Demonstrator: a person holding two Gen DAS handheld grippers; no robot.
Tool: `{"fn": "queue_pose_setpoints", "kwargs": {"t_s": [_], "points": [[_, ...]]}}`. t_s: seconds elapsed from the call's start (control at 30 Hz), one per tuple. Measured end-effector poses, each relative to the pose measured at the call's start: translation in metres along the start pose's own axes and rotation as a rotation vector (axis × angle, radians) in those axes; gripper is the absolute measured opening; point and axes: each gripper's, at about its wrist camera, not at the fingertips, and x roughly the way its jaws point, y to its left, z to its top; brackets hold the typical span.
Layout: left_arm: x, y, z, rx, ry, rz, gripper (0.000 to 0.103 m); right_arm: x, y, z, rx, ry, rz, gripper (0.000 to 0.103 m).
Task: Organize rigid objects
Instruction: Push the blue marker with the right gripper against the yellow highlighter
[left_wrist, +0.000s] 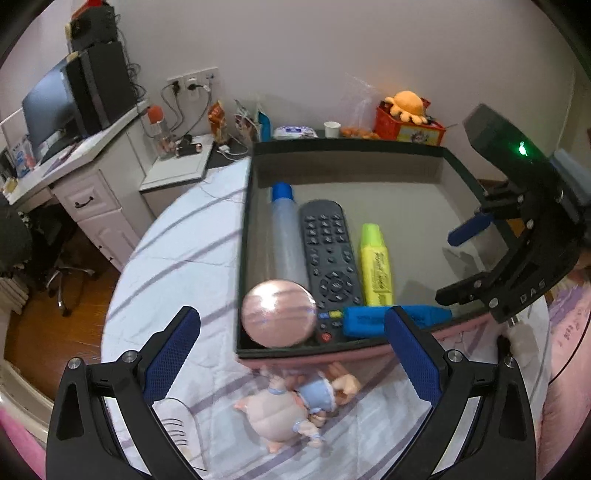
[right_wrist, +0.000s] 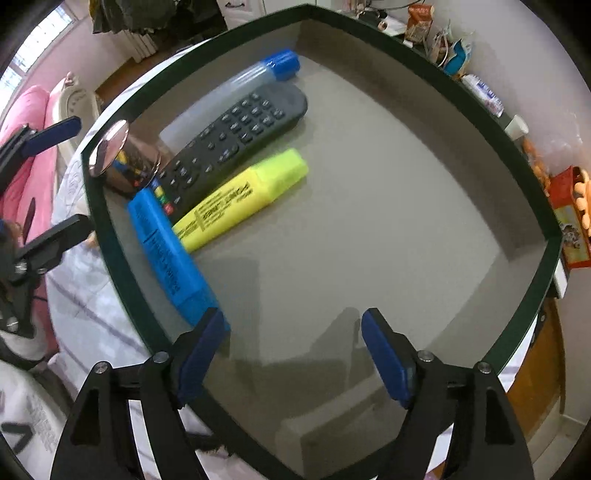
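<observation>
A dark-rimmed box (left_wrist: 347, 146) (right_wrist: 480, 110) holds a clear tube with a blue cap (left_wrist: 284, 229) (right_wrist: 258, 72), a black remote (left_wrist: 328, 243) (right_wrist: 240, 125), a yellow highlighter (left_wrist: 375, 264) (right_wrist: 243, 195), a blue highlighter (left_wrist: 373, 321) (right_wrist: 170, 258) and a shiny metal can (left_wrist: 279, 314) (right_wrist: 122, 158). My left gripper (left_wrist: 291, 339) is open and empty, at the box's near edge. My right gripper (right_wrist: 291, 350) is open and empty above the box floor; it also shows in the left wrist view (left_wrist: 448, 266).
A pig doll (left_wrist: 291, 402) in a blue dress lies on the striped cloth (left_wrist: 177, 258) before the box. A white desk (left_wrist: 92, 166) with a monitor stands left. Snacks, a cup (left_wrist: 331, 129) and a red toy box (left_wrist: 406, 127) line the wall.
</observation>
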Motion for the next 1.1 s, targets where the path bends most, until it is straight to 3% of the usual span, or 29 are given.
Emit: {"fn": "queue_pose_setpoints", "kwargs": {"t_s": [0.13, 0.27, 0.37, 0.6, 0.83, 1.1], "points": [[0.003, 0.013, 0.01, -0.019, 0.012, 0.045, 0.101, 0.002, -0.011, 0.007, 0.034, -0.051, 0.015, 0.078], [0.028, 0.014, 0.018, -0.004, 0.152, 0.045, 0.101, -0.007, -0.02, 0.004, 0.078, -0.105, 0.044, 0.078], [0.038, 0.006, 0.019, 0.022, 0.21, -0.015, 0.101, -0.011, -0.023, -0.004, 0.124, -0.144, 0.066, 0.078], [0.047, -0.003, 0.028, 0.195, 0.297, 0.124, 0.101, -0.016, -0.027, -0.011, 0.201, -0.204, 0.053, 0.078], [0.061, -0.019, 0.036, 0.327, 0.372, 0.132, 0.101, -0.016, -0.026, -0.016, 0.207, -0.22, 0.061, 0.079], [0.063, -0.047, 0.04, 0.478, 0.397, 0.115, 0.1, -0.017, -0.038, -0.028, 0.239, -0.226, 0.058, 0.079]]}}
